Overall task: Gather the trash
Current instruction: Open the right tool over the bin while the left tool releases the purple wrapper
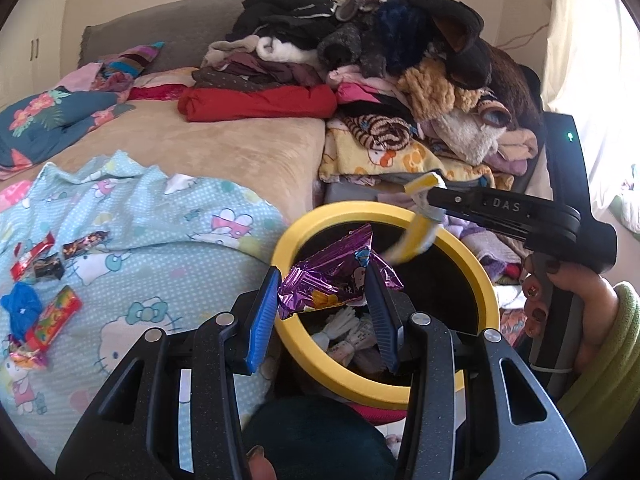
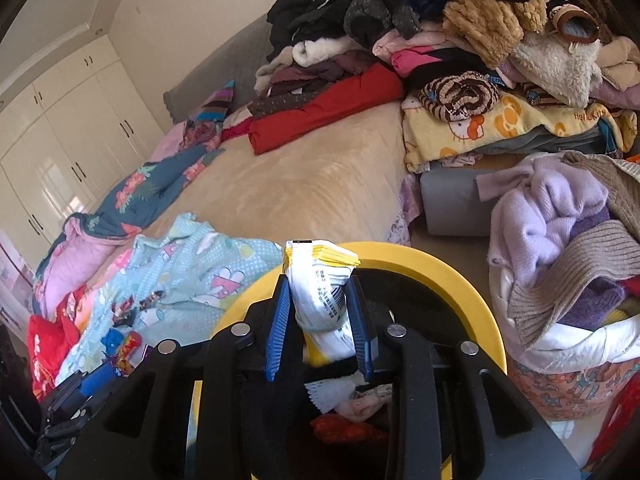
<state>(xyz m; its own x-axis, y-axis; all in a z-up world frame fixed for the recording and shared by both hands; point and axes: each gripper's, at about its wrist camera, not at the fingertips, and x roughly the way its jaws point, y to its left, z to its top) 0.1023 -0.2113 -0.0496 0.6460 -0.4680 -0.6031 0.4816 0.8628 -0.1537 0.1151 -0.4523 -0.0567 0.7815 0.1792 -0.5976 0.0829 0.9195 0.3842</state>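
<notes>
My left gripper (image 1: 324, 304) is shut on a purple foil wrapper (image 1: 332, 280) and holds it over the yellow-rimmed bin (image 1: 352, 380). My right gripper (image 2: 320, 320) is shut on a white and yellow wrapper (image 2: 320, 284), also over the bin (image 2: 440, 276). In the left wrist view the right gripper (image 1: 430, 204) comes in from the right with its wrapper (image 1: 416, 236) above the bin's far rim. The bin holds several scraps of trash. More wrappers (image 1: 44, 276) lie on the light blue Hello Kitty sheet (image 1: 160, 248) at the left.
A tan bed (image 1: 224, 148) carries a tall heap of clothes (image 1: 380, 60) at the back right. A basket of knitwear (image 2: 568, 272) stands right of the bin. White wardrobes (image 2: 60, 128) line the left wall.
</notes>
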